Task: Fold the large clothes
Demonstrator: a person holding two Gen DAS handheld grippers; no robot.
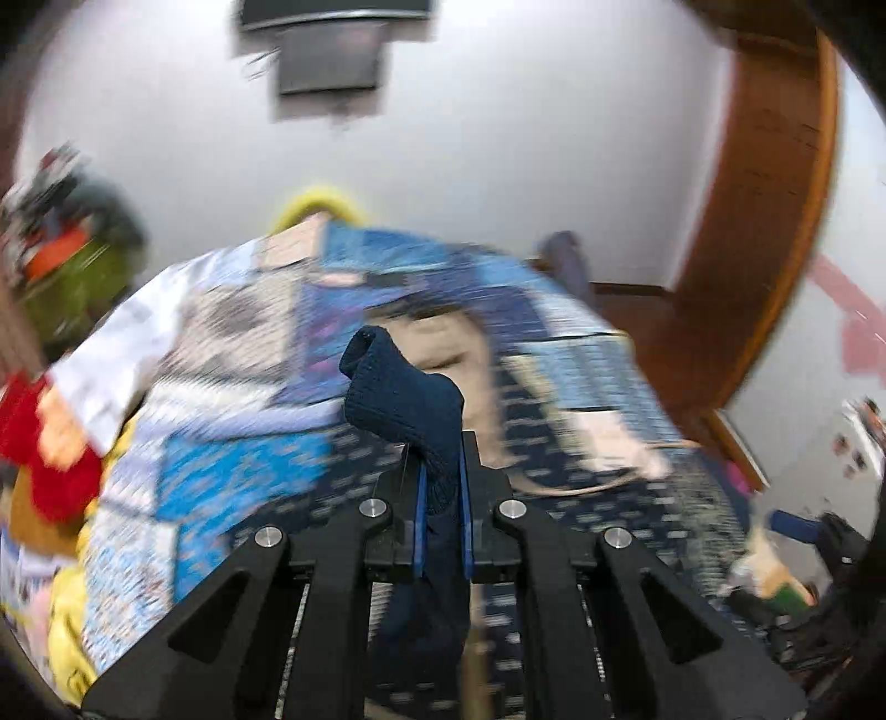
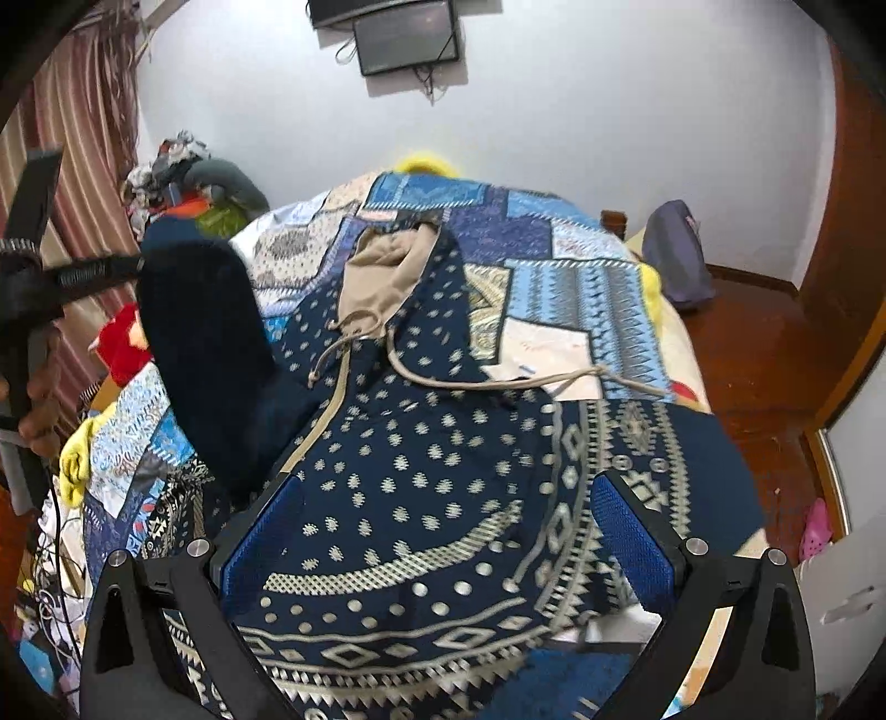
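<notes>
A navy hoodie with pale dots and bands lies spread on the bed, its beige-lined hood toward the far end. My left gripper is shut on the navy ribbed sleeve cuff, which sticks up past the blue pads. In the right wrist view that sleeve hangs raised over the bed's left side, below the left gripper's frame. My right gripper hovers open over the hoodie's lower body, touching no cloth. The left wrist view is blurred.
A blue patchwork quilt covers the bed. A pile of clutter and a red plush sit at the left, with a grey backpack on the wooden floor at the right. A screen hangs on the wall.
</notes>
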